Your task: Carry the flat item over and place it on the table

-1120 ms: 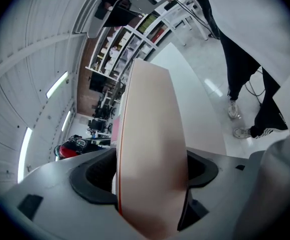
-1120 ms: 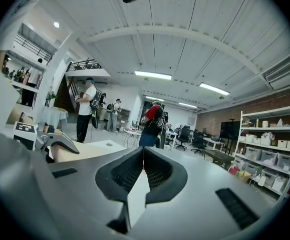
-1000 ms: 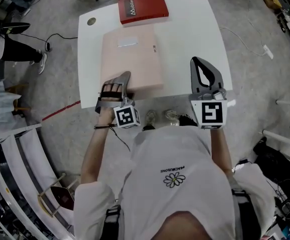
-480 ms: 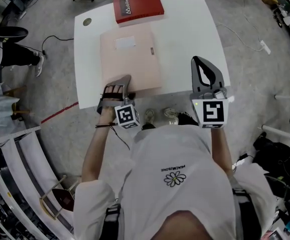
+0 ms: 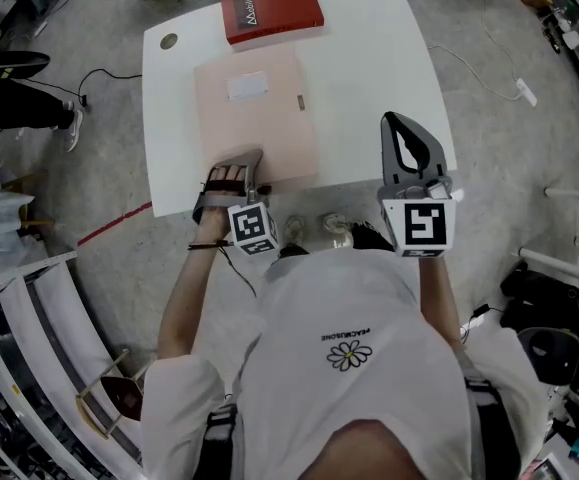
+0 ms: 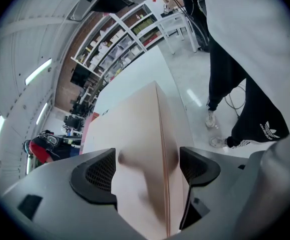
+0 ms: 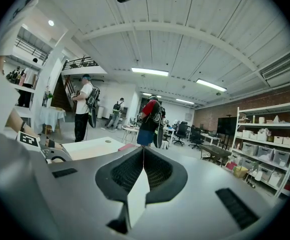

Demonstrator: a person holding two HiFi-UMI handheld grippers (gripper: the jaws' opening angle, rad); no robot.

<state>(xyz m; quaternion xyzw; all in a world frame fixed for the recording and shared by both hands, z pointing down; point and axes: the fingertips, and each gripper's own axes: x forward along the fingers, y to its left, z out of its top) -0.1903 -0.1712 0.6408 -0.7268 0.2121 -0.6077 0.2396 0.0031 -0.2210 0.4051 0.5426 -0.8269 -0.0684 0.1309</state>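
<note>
A flat pale pink box [image 5: 254, 113] lies on the white table [image 5: 379, 58], its near edge at the table's front. My left gripper [image 5: 237, 168] points down at that edge. In the left gripper view the box [image 6: 134, 134] runs between the jaws of that gripper [image 6: 147, 169], which have just been opening and now stand wide with the edge between them. My right gripper [image 5: 399, 123] hovers over the table's front right, shut and empty. The right gripper view shows its jaws [image 7: 142, 151] pressed together.
A red book [image 5: 271, 11] lies at the table's far edge, just beyond the box. A round grommet [image 5: 169, 41] sits in the far left corner. A cable [image 5: 479, 68] trails on the floor to the right. Shelving [image 5: 29, 298] stands to my left.
The left gripper has sunk a little, and the box's near edge has come down flatter onto the table. The right gripper has stayed where it was.
</note>
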